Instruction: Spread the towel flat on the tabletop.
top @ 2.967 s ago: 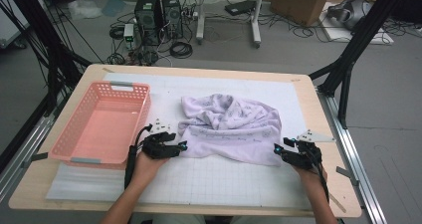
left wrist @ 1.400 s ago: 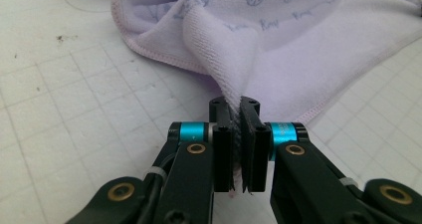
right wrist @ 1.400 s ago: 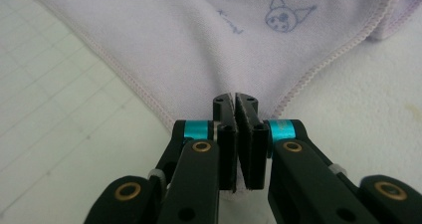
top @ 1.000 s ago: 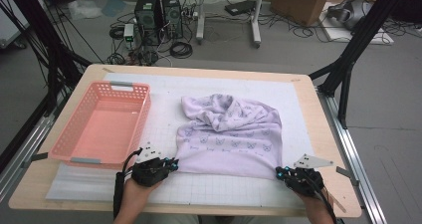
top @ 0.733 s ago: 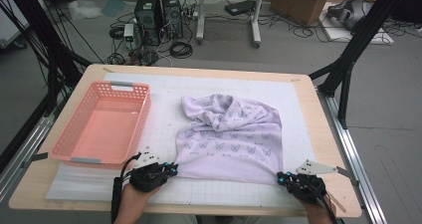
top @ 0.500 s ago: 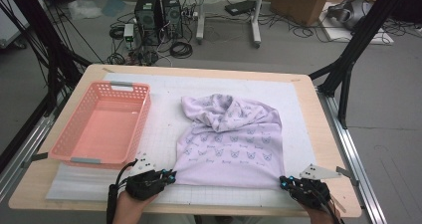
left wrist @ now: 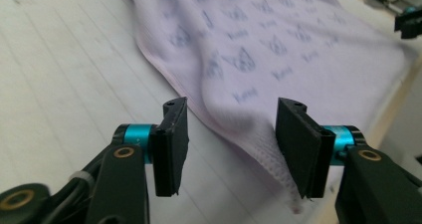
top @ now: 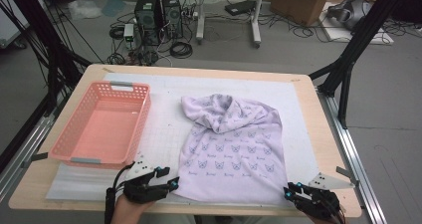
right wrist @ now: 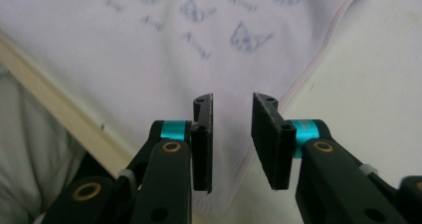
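A lilac cloth (top: 234, 149) printed with small butterflies lies spread on the white mat (top: 164, 124), bunched at its far end. My left gripper (top: 168, 176) sits at the cloth's near left corner. In the left gripper view the gripper (left wrist: 231, 144) has just been opening; the cloth's hem (left wrist: 259, 149) lies between the jaws, which do not press it. My right gripper (top: 291, 190) is at the near right corner. It (right wrist: 231, 139) has also just been opening, with the cloth's corner (right wrist: 224, 184) under the gap between its jaws.
A pink plastic basket (top: 89, 160) stands empty on the left of the table. The wooden table edge (top: 323, 149) runs close to the right of the cloth. Black frame poles, cables and computer cases are on the floor beyond.
Both hands drew the cloth's near edge toward the person, stretching it flat. Both grippers then opened and let go of the corners.
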Demonstrator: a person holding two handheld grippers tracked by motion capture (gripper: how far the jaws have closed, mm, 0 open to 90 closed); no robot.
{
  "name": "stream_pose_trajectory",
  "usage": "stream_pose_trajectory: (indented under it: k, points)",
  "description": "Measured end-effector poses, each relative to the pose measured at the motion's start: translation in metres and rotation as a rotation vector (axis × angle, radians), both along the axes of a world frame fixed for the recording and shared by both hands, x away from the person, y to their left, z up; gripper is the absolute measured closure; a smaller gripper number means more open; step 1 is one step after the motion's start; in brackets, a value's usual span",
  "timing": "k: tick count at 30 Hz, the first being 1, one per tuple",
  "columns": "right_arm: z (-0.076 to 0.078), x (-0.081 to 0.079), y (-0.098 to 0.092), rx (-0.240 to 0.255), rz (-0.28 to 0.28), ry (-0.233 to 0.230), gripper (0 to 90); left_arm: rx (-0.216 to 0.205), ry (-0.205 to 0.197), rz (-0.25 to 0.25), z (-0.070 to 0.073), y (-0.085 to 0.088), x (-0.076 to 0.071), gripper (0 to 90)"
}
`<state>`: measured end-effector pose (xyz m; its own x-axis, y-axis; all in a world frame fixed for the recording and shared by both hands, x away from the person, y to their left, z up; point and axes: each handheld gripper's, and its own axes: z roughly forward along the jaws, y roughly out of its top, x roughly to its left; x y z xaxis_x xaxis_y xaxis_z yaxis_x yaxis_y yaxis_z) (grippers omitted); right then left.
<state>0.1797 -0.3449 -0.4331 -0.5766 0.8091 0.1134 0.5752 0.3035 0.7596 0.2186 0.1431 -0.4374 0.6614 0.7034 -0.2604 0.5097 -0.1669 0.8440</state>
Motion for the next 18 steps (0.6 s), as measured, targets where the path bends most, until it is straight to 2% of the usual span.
stream_pose_trajectory:
  k: [2, 4, 8, 9, 13, 14, 16, 18]
  points:
    - [0.003, 0.005, 0.0, 0.013, -0.037, -0.027, 63.2, -0.02, 0.006, 0.009, 0.001, 0.001, 0.009, 47.2]
    - [0.003, 0.013, 0.002, 0.01, -0.067, -0.033, 61.4, -0.028, 0.011, 0.013, 0.001, -0.001, 0.018, 47.1]
    - [-0.001, 0.029, 0.008, -0.025, -0.104, -0.02, 59.9, -0.031, -0.005, 0.02, 0.006, -0.005, 0.027, 45.2]
    - [-0.003, 0.034, 0.008, -0.031, -0.112, -0.011, 58.5, -0.009, -0.007, 0.028, 0.005, -0.007, 0.03, 45.7]
    - [-0.009, 0.05, 0.012, -0.061, -0.142, 0.005, 58.2, 0.051, 0.037, 0.072, -0.004, -0.012, 0.051, 47.7]
    - [-0.011, 0.052, 0.012, -0.071, -0.148, 0.013, 60.9, 0.059, 0.043, 0.082, -0.006, -0.015, 0.056, 48.9]
    - [-0.012, 0.054, 0.013, -0.081, -0.152, 0.014, 66.1, 0.1, 0.052, 0.097, -0.008, -0.02, 0.065, 49.6]
    - [-0.011, 0.054, 0.012, -0.073, -0.13, 0.021, 81.2, 0.116, 0.068, 0.089, -0.011, -0.028, 0.072, 50.9]
